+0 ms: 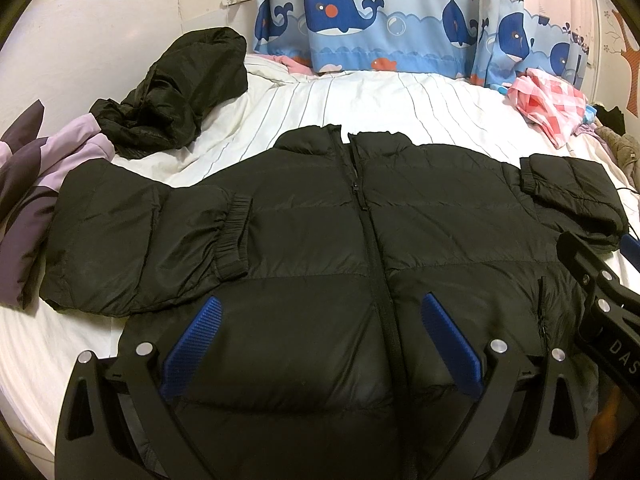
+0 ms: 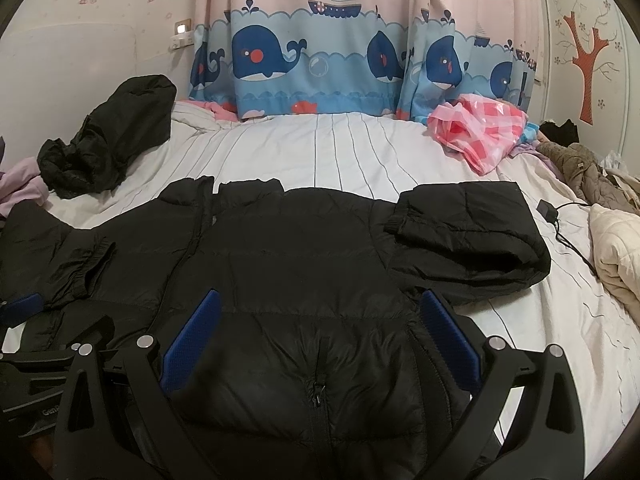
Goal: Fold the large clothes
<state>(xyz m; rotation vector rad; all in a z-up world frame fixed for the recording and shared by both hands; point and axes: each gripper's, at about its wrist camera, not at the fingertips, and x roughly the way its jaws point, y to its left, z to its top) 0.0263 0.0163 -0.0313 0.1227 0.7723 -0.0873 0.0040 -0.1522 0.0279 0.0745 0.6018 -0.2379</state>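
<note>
My black puffer jacket (image 1: pixel 360 240) lies front-up and zipped on the striped bedsheet (image 1: pixel 360 100), collar at twelve o'clock, hem at six o'clock under both my tools. Both sleeves are already laid inward: the left sleeve cuff (image 1: pixel 236 236) sits at about nine o'clock on the chest, and the right sleeve cuff (image 2: pixel 404 216) rests near two o'clock in the right wrist view. My left gripper (image 1: pixel 320 340) has its blue pads spread wide apart over the hem, straddling the zipper (image 1: pixel 372 248), holding nothing; my right gripper (image 2: pixel 320 340) is likewise spread wide over the hem by the pocket zip (image 2: pixel 318 394), also empty. I judge the step in hand to be taking the hem to fold the body up toward the collar. To do it well I should set each tool near its own hem corner, not both near the middle, bite through both layers of the slippery padded shell, then lift evenly and carry toward twelve o'clock so the sleeves stay trapped inside. The crumpled black garment (image 1: pixel 172 92) at ten o'clock and the pink checked bag (image 2: pixel 476 132) at one o'clock lie well apart from the jacket
</note>
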